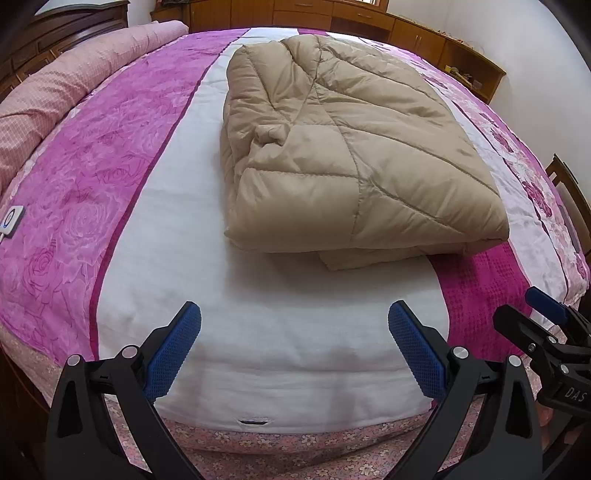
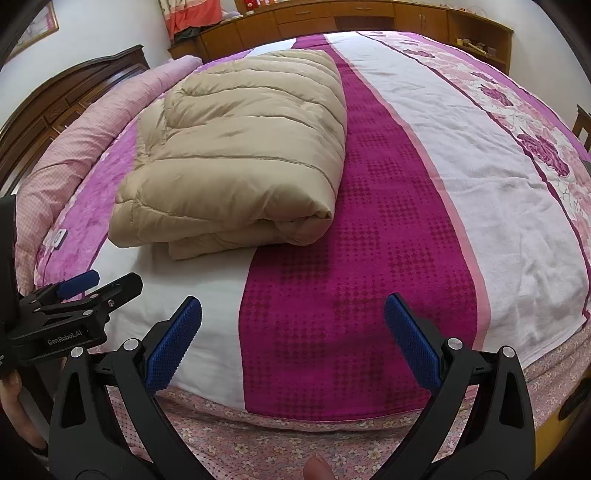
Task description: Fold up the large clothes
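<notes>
A beige quilted puffer coat [image 1: 343,147] lies folded into a thick bundle on the bed; it also shows in the right wrist view [image 2: 240,155]. My left gripper [image 1: 293,314] is open and empty, hovering over the white stripe near the bed's front edge, short of the coat. My right gripper [image 2: 293,310] is open and empty over the magenta stripe, to the right of the coat's near corner. The right gripper [image 1: 543,314] shows at the left wrist view's right edge, and the left gripper [image 2: 99,286] shows at the right wrist view's left edge.
The bed cover [image 1: 110,184] is pink, white and magenta with roses. A rolled pink quilt [image 1: 55,88] lies along the left side. A small white device [image 1: 11,218] sits on the cover at far left. Wooden cabinets [image 2: 369,18] line the far wall. A wooden chair [image 1: 569,192] stands at the right.
</notes>
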### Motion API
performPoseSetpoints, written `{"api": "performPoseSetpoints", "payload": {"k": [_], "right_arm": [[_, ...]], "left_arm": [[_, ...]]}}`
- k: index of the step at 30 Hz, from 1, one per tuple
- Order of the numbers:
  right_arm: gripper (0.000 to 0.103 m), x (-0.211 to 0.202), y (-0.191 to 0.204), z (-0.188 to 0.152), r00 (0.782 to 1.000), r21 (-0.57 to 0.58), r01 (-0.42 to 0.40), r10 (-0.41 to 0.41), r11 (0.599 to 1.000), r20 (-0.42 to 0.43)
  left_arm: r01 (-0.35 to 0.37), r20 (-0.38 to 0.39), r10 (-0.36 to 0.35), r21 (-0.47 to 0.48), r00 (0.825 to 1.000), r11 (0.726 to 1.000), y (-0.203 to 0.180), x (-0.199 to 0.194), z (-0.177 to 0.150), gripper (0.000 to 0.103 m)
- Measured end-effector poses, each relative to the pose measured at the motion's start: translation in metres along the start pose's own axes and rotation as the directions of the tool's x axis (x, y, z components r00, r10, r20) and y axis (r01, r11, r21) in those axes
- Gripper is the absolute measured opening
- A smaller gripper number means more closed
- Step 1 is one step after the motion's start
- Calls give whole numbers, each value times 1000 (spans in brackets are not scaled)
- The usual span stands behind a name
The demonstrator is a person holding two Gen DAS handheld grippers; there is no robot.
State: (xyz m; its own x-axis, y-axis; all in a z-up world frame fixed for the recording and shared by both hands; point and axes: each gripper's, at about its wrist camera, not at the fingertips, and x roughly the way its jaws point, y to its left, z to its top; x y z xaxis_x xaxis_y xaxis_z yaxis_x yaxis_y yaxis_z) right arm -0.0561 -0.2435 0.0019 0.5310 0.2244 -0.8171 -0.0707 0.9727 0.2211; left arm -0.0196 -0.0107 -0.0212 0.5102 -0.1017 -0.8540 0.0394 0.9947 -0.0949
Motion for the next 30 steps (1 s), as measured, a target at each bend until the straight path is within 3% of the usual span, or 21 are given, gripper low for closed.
{"api": "performPoseSetpoints", "payload": {"k": [30], "right_arm": [[98,-1,3,1,1000,1,-1,1,1000,2]], "left_arm": [[-15,0,15,9,1000,1000,-3,0,0,97]]}}
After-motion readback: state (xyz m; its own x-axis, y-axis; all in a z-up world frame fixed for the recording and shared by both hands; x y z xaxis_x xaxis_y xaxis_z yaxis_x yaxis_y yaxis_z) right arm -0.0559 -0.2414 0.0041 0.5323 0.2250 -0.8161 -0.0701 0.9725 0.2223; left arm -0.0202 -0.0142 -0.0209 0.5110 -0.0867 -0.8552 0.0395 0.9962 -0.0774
